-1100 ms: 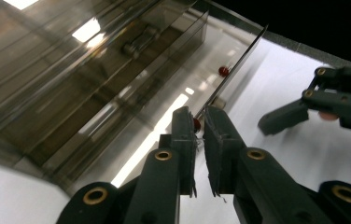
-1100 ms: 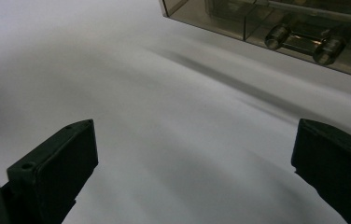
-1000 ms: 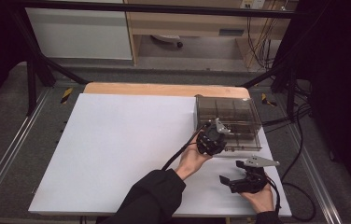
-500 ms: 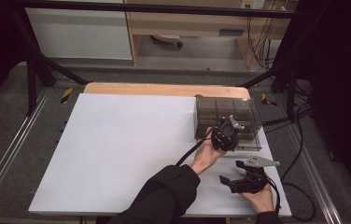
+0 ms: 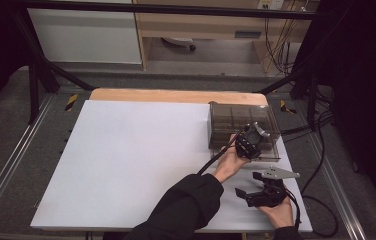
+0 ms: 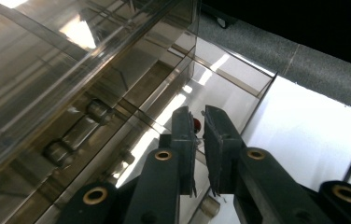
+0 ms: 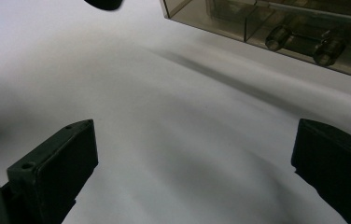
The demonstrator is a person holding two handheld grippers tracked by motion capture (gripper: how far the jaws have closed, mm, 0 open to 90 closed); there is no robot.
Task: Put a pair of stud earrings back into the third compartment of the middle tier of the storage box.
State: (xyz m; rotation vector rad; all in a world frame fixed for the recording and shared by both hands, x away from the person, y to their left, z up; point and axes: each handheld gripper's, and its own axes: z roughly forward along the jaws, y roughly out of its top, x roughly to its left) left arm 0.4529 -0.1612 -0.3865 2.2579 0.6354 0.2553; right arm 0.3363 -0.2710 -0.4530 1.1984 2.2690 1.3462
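Landmark: we take the smoky clear plastic box (image 5: 243, 129) as our reference; it sits on the white tabletop (image 5: 126, 165) at the far right.
Left gripper: our left gripper (image 5: 250, 141) is over the near right part of the box. In the left gripper view its jaws are nearly together, with only a thin slit between them at the box's wall edge (image 6: 197, 140). A small red thing (image 6: 196, 124) shows at the tips; we cannot tell whether it is pinched.
Right gripper: our right gripper (image 5: 261, 192) rests low on the tabletop, nearer us than the box, jaws spread wide and holding nothing.
Handling: we judge the box light, stiff, slick and liable to slide or crack. A thin wall or divider edge looks like the best place to take hold.
Change: a second ago our left gripper was at the box's near left edge; now it is farther right and deeper over it. Our right gripper has not shifted.
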